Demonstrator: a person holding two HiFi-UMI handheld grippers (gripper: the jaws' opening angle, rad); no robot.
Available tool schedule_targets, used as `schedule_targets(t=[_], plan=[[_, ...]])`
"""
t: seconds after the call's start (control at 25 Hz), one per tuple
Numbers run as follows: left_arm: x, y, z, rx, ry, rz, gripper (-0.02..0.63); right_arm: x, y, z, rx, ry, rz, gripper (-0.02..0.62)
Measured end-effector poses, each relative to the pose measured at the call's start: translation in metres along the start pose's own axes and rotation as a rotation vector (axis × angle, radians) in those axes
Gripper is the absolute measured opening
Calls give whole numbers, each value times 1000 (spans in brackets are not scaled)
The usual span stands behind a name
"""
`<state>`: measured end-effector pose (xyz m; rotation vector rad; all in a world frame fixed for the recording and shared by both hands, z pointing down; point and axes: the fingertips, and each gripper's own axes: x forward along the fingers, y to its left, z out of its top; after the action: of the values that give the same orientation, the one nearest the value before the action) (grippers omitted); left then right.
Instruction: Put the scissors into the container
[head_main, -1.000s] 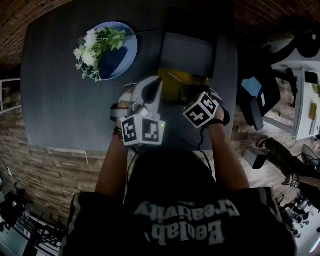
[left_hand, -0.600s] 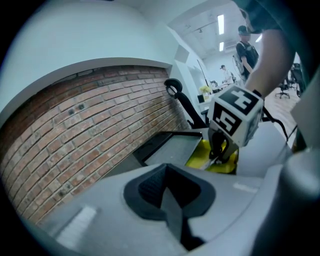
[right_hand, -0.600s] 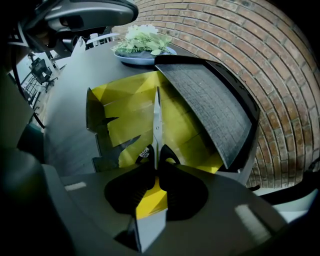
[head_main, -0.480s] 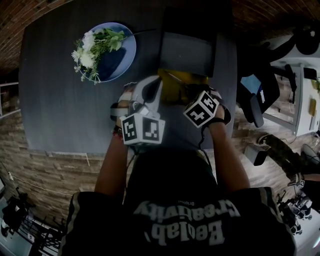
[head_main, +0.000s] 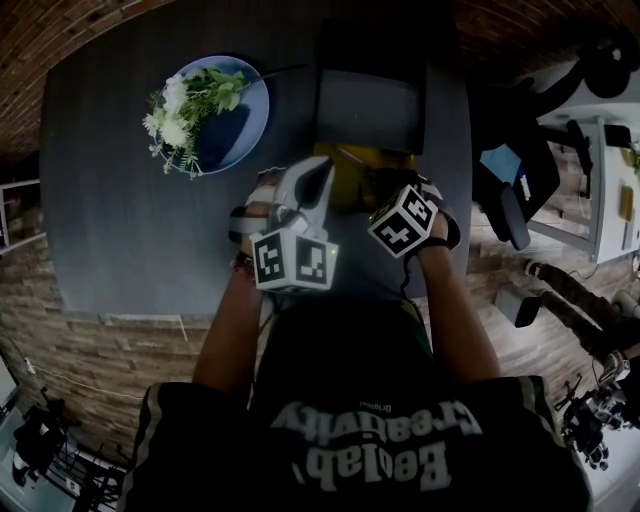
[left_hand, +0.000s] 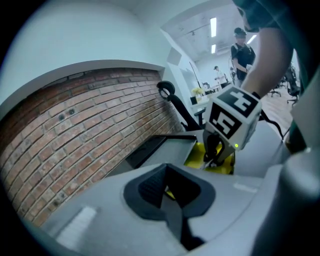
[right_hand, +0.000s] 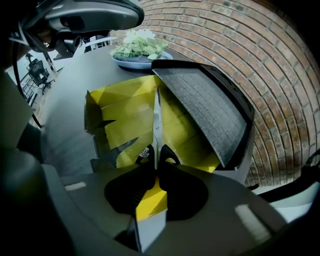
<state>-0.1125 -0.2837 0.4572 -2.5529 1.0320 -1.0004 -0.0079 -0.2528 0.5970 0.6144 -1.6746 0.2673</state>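
The scissors (right_hand: 157, 117) have black handles and silver blades. My right gripper (right_hand: 155, 167) is shut on their handles, and the blades point into the yellow container (right_hand: 125, 107) from above its near edge. The container's black lid (right_hand: 200, 100), lined with grey foam, stands open behind it. In the head view the container (head_main: 355, 170) lies at the middle of the dark table (head_main: 120, 230), with the right gripper (head_main: 403, 220) just in front of it. My left gripper (head_main: 318, 172) hovers left of the container with its jaws together and nothing in them.
A blue plate (head_main: 240, 125) with a bunch of white flowers (head_main: 185, 100) sits at the table's far left. A brick wall runs behind the table. Office chairs (head_main: 520, 200) stand on the floor to the right.
The left gripper has edged slightly toward the container. The right gripper and the scissors stay where they were.
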Motion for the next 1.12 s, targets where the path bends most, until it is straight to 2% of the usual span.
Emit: schedule_targets(t=[0.28,0.88,1.12], plan=[[1,1,0,12,6,0,3,-3,-1,2,0,-20,-17,83],[5,-5,-15,-19,32,2,3,-2,-2,6,0,-59,-26,87],[5,-6,-13,-24,33,3,3,-3,-2,7,2,-72,-11,110]])
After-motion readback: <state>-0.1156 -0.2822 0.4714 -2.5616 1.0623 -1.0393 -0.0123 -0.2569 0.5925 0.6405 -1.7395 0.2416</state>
